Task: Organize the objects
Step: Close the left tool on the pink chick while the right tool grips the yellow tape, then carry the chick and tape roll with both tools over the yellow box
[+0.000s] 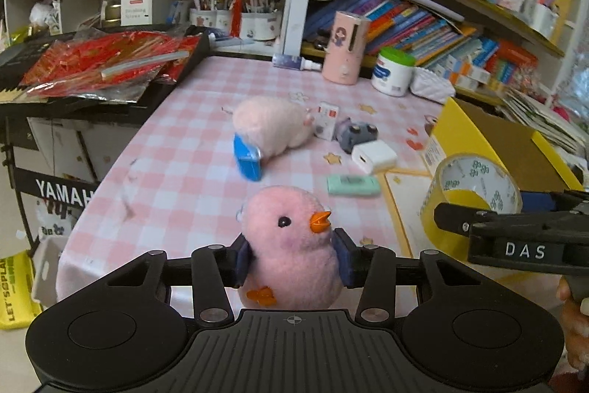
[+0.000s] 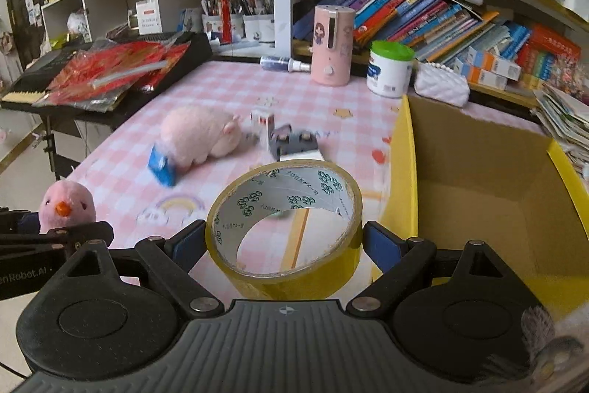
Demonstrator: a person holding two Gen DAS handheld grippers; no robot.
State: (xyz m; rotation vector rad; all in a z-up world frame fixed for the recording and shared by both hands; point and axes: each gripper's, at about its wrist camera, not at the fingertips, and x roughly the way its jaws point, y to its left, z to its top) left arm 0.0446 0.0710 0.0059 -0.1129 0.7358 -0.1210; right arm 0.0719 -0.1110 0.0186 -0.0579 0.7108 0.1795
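Observation:
My left gripper (image 1: 292, 258) is shut on a pink plush chick (image 1: 291, 242) with an orange beak, held above the pink checked table (image 1: 176, 164). The chick (image 2: 68, 205) also shows at the left edge of the right wrist view. My right gripper (image 2: 285, 244) is shut on a wide roll of yellow tape (image 2: 283, 227), its blue pads pressing both sides. That tape roll (image 1: 473, 188) and the right gripper's arm appear at the right of the left wrist view. A yellow cardboard box (image 2: 478, 190) stands open just right of the tape.
On the table lie a pink plush pig (image 1: 274, 124), a blue case (image 1: 248, 162), a white charger (image 1: 373, 155), a mint green block (image 1: 353, 185), a small grey toy (image 1: 355, 133) and a white carton (image 1: 325, 120). A keyboard (image 1: 92, 76) under red packets stands left; bookshelves (image 1: 423, 24) fill the back.

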